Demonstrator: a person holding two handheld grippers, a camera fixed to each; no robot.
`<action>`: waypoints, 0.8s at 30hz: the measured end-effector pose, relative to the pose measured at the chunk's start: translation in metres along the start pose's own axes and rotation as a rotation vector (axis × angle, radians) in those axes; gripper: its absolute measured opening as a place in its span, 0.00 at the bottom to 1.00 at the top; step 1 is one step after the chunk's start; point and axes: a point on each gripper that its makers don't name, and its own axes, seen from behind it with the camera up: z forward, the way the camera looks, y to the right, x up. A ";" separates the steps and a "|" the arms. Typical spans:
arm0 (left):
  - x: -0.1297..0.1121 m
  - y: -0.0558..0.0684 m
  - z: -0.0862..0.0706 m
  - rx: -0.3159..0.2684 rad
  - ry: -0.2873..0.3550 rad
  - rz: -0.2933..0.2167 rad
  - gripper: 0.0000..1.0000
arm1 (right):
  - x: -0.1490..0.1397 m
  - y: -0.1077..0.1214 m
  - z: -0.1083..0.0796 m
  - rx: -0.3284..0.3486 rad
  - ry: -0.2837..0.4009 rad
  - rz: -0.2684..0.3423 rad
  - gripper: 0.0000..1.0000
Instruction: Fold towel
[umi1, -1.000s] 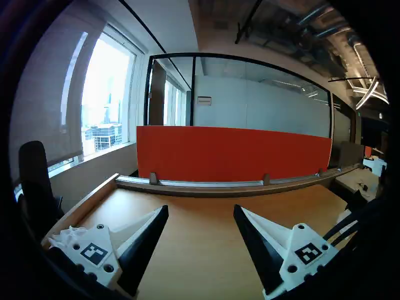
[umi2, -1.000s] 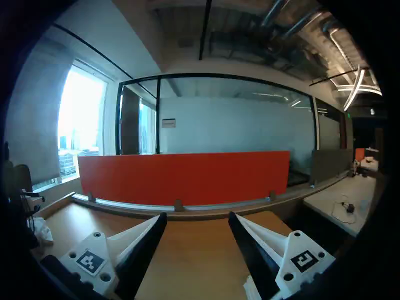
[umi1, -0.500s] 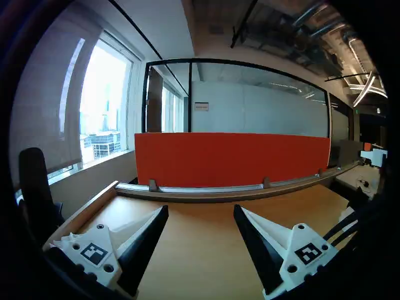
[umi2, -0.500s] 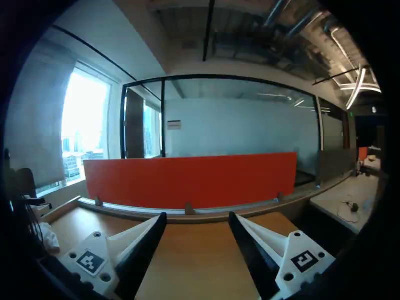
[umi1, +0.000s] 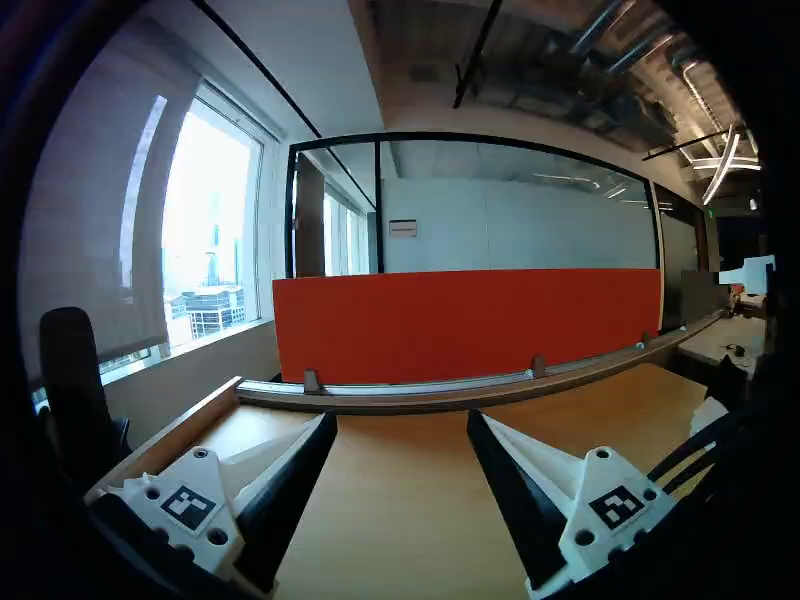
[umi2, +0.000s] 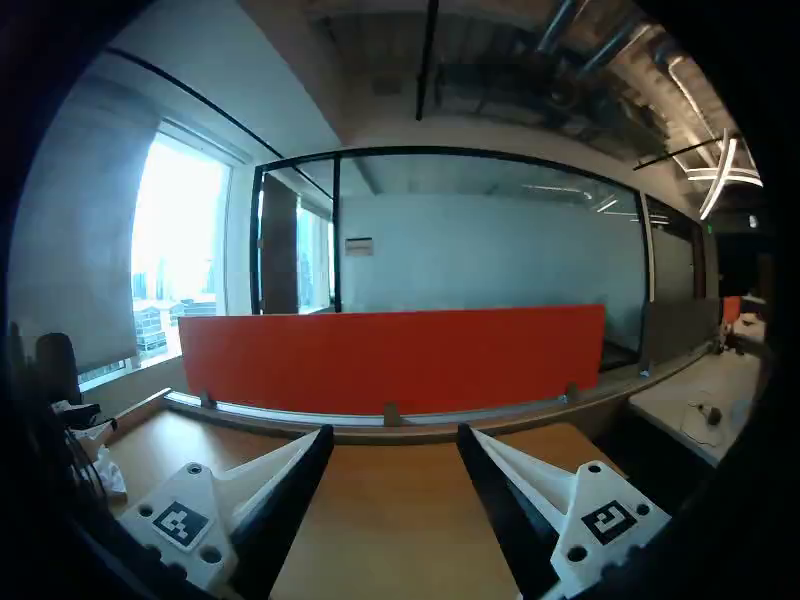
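Left gripper view, jaws: the left gripper (umi1: 400, 430) has its two fingers spread wide, and bare table (umi1: 400, 520) shows between them.
Left gripper view, hard to make out: a pale shape (umi1: 708, 414) at the table's right edge sits behind dark bars and is cut off at the side; I cannot tell what it is.
Left gripper view, cut off: a dark chair (umi1: 70, 385) stands past the table's left edge, with its lower part hidden behind the left finger.
Left gripper view, edges: the far edge meets a rail under an orange screen (umi1: 460, 322), and the left edge runs below a bright window (umi1: 205, 245).
Left gripper view, open room: the wooden top lies bare from the fingertips to the far edge.
Right gripper view, jaws: the right gripper (umi2: 393, 445) is likewise spread wide over bare wood, gripping no cloth.
Right gripper view, towel: the towel (umi2: 108, 468) is a crumpled white cloth at the table's left edge, toward the near left corner. It is partly behind dark cables and well apart from the fingertips; only a small part of it shows.
Right gripper view, hard to make out: a second, pale table (umi2: 690, 405) lies past the right edge, and a small dark thing with a cord on it is too small to tell.
Right gripper view, edges and room: the orange screen closes the far edge, and the wood ahead of the fingers is open up to it.
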 end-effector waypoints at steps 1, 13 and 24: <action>-0.002 0.000 -0.001 -0.001 0.004 0.003 0.97 | -0.001 -0.001 0.001 -0.001 0.002 0.002 0.95; -0.055 -0.009 -0.020 0.018 0.040 0.015 0.97 | -0.019 -0.013 0.001 0.010 0.035 0.020 0.95; -0.108 -0.015 -0.031 0.030 0.049 -0.018 0.97 | -0.055 -0.027 0.001 0.034 0.033 0.009 0.96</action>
